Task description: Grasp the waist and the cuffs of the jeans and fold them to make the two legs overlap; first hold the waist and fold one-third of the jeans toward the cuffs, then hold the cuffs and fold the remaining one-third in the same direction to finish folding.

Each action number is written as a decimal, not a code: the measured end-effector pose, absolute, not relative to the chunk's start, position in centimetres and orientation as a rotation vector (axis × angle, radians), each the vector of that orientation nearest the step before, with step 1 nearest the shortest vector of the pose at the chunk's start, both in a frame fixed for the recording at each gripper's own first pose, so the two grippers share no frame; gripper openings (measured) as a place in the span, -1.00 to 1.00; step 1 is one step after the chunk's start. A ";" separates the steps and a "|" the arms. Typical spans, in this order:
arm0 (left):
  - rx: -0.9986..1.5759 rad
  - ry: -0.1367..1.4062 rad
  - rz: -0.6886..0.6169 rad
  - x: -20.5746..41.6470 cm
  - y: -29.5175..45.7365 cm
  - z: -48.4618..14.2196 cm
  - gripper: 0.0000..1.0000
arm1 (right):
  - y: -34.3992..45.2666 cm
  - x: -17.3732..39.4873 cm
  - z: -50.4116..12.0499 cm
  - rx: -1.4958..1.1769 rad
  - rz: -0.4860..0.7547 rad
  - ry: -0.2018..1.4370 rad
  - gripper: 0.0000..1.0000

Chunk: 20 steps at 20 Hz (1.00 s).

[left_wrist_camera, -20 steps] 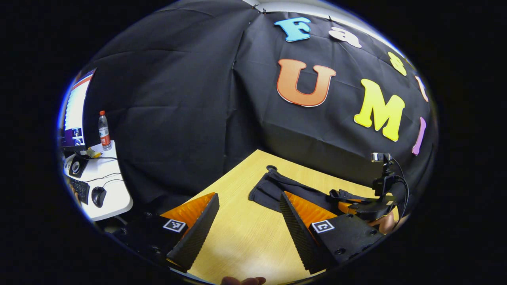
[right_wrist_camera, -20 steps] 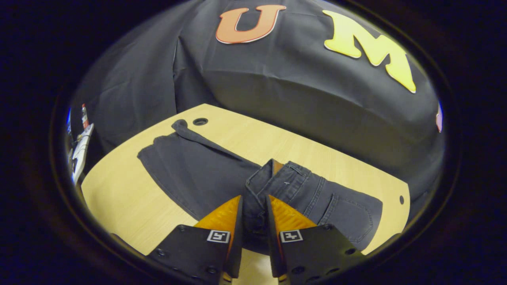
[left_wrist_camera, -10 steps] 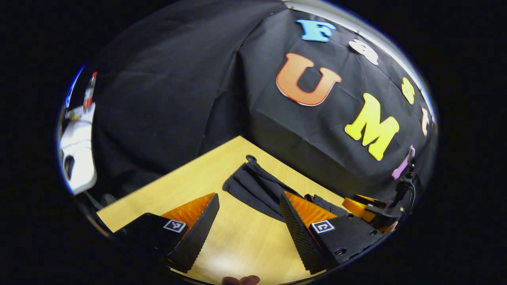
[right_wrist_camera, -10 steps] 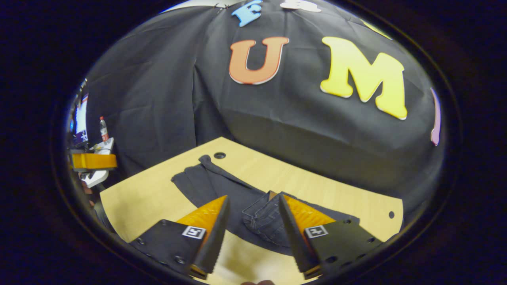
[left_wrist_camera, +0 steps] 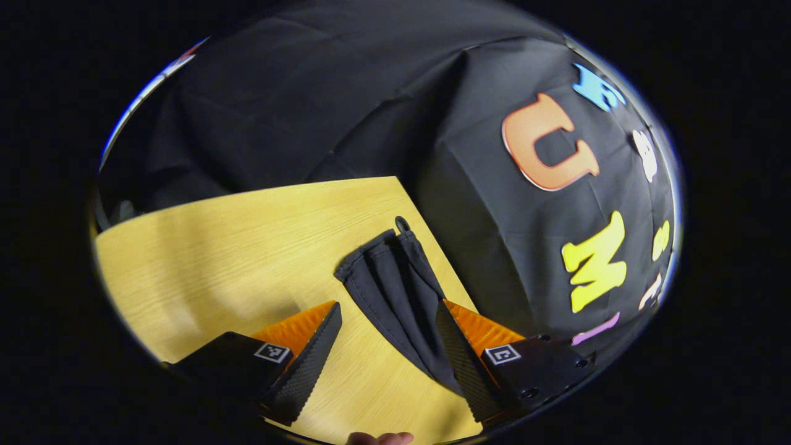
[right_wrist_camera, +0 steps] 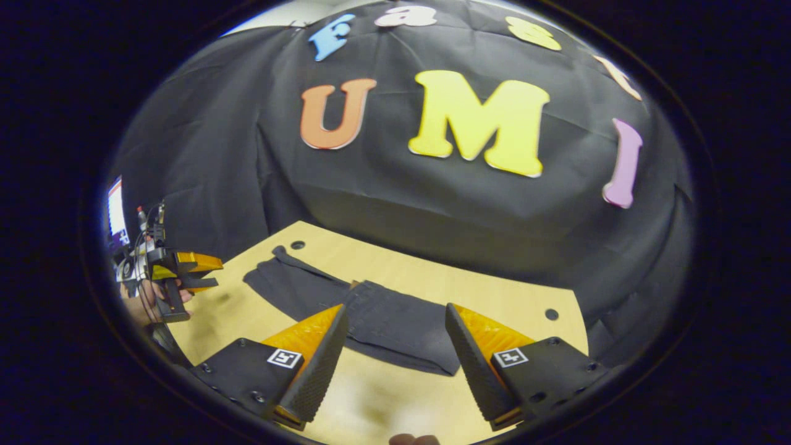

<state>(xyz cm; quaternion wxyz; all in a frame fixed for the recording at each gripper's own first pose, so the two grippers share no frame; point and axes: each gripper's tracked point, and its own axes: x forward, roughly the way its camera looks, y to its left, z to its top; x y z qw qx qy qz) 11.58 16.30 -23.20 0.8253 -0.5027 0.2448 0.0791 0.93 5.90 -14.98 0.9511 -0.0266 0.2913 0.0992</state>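
The jeans (right_wrist_camera: pixel 371 315) look soft and floppy; both the left gripper (left_wrist_camera: pixel 386 330) and right gripper (right_wrist_camera: pixel 395 337) stand open, so take the cuffs (left_wrist_camera: pixel 377 253).

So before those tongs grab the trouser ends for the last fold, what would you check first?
1. Waist fold done: ok. In the right gripper view the jeans lie with the waist part folded over the legs.
2. Right tongs let go: ok, open, nothing between the fingers.
3. Left tongs ready: ok, open above the table.
4. Cuffs within reach: ok, they lie flat just ahead of the left tongs.
5. Both legs stacked evenly at the cuffs: cannot tell, the dark cloth hides the edges.
6. Tongs lined up on the cuffs: not ok, one finger overlaps the leg, not the cuff edge.
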 end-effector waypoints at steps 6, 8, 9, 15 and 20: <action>-1.308 0.593 0.222 14.6 16.3 -26.4 0.96 | 0.7 -0.9 -15.7 -0.018 0.093 0.660 0.93; -1.304 0.621 0.250 15.1 16.6 -27.9 0.96 | -0.1 -1.1 -15.7 -0.009 0.071 0.666 0.93; -1.315 0.614 0.242 15.5 16.6 -27.7 0.96 | 0.0 -1.1 -15.7 -0.006 0.063 0.667 0.93; -1.315 0.633 0.229 18.7 16.6 -28.1 0.95 | -0.1 -1.2 -16.3 0.020 0.047 0.690 0.89; -1.383 0.586 0.167 20.9 16.0 -27.5 0.96 | 0.1 -0.9 -17.4 0.003 0.039 0.720 0.89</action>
